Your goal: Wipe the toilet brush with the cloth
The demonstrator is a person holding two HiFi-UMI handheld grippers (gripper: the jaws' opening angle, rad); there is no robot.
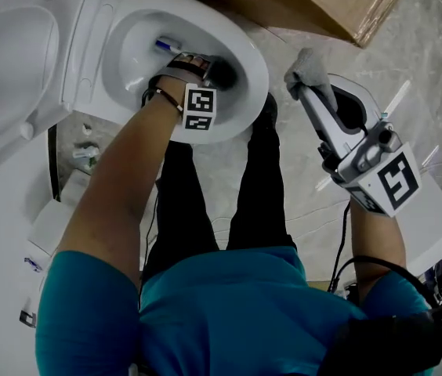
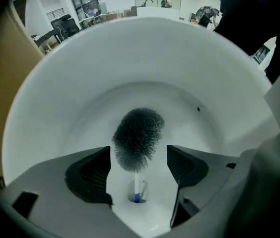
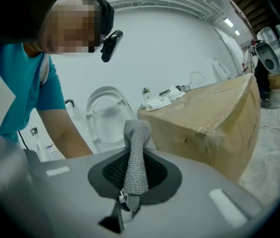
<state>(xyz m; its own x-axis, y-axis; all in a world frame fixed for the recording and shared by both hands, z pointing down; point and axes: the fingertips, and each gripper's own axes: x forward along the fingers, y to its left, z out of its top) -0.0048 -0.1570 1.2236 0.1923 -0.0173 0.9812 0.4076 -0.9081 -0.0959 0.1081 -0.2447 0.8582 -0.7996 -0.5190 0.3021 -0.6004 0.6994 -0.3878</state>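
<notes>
Within bowl (image 2: 55, 83), toilet brush (image 2: 137, 138) bristles-down

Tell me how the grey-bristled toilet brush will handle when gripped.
The grey bristle head probably squashes and springs back. Its thin white stem looks stiff and light. On the glossy white toilet bowl it may slide.

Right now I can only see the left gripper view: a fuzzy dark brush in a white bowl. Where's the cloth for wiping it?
Observer: The grey knitted cloth is pinched in the right gripper, which is shut on it.
Operator: Is it touching the brush?
Observer: No. In the head view that gripper is off to the right of the white toilet bowl, apart from the dark bristly toilet brush.
Operator: Is the lid up?
Observer: Yes, the white toilet lid is swung open at the head view's upper left.
</notes>
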